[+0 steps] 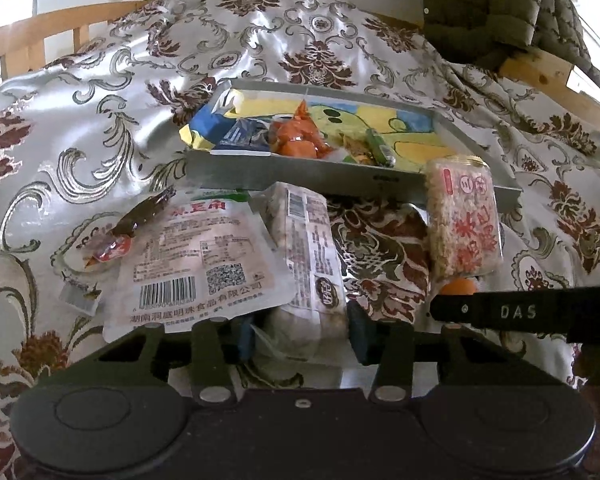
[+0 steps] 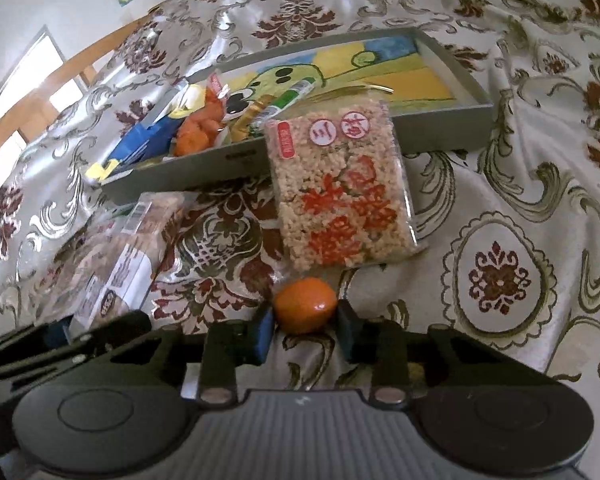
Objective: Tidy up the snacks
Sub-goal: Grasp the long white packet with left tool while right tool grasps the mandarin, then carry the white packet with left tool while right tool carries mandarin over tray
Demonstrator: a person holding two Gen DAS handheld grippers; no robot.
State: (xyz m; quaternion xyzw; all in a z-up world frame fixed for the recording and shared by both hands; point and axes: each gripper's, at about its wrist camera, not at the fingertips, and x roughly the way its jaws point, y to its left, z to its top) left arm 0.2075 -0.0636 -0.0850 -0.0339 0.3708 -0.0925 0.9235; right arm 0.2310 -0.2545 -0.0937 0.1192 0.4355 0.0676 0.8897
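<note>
Right gripper (image 2: 305, 334) is narrowed around the orange (image 2: 305, 309), blue pads at both its sides, seemingly touching; the fruit sits on the cloth (image 2: 500, 216), just below the rice-cake pack (image 2: 340, 196). Left gripper (image 1: 300, 336) stands half-open astride the wrapped cake (image 1: 306, 264); pad contact cannot be told. That pack lies beside the white pouch (image 1: 196, 260), in front of the tray (image 1: 300, 174) of snacks.
</note>
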